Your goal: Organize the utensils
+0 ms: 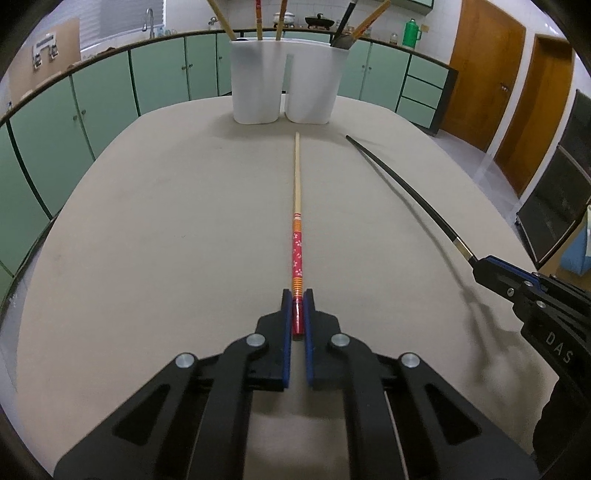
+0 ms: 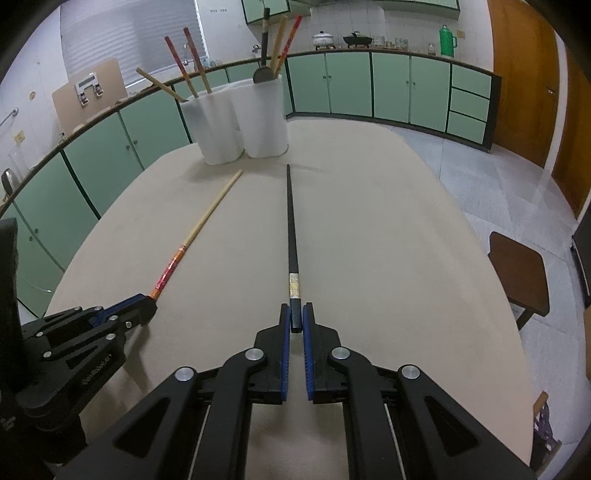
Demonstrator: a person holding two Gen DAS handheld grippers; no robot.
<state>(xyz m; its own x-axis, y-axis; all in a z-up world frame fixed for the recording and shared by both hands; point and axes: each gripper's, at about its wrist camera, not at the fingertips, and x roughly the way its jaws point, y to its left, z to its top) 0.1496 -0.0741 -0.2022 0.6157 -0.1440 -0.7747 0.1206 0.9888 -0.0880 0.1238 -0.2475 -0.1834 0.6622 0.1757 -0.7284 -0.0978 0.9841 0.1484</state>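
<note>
My left gripper (image 1: 298, 301) is shut on the red end of a wooden chopstick with a red flowered handle (image 1: 296, 221), held above the table and pointing at the white utensil holder (image 1: 288, 81). My right gripper (image 2: 296, 314) is shut on the end of a black chopstick (image 2: 291, 229), also pointing at the holder (image 2: 236, 122). Each gripper shows in the other's view: the right one (image 1: 480, 264) and the left one (image 2: 149, 301). The holder's two compartments hold several chopsticks; a black one (image 1: 343, 22) stands in the right compartment.
The beige table (image 1: 147, 221) carries only the holder at its far end. Green cabinets (image 2: 369, 85) and a counter run behind it. A brown stool (image 2: 517, 273) stands on the floor to the right, by wooden doors (image 1: 480, 66).
</note>
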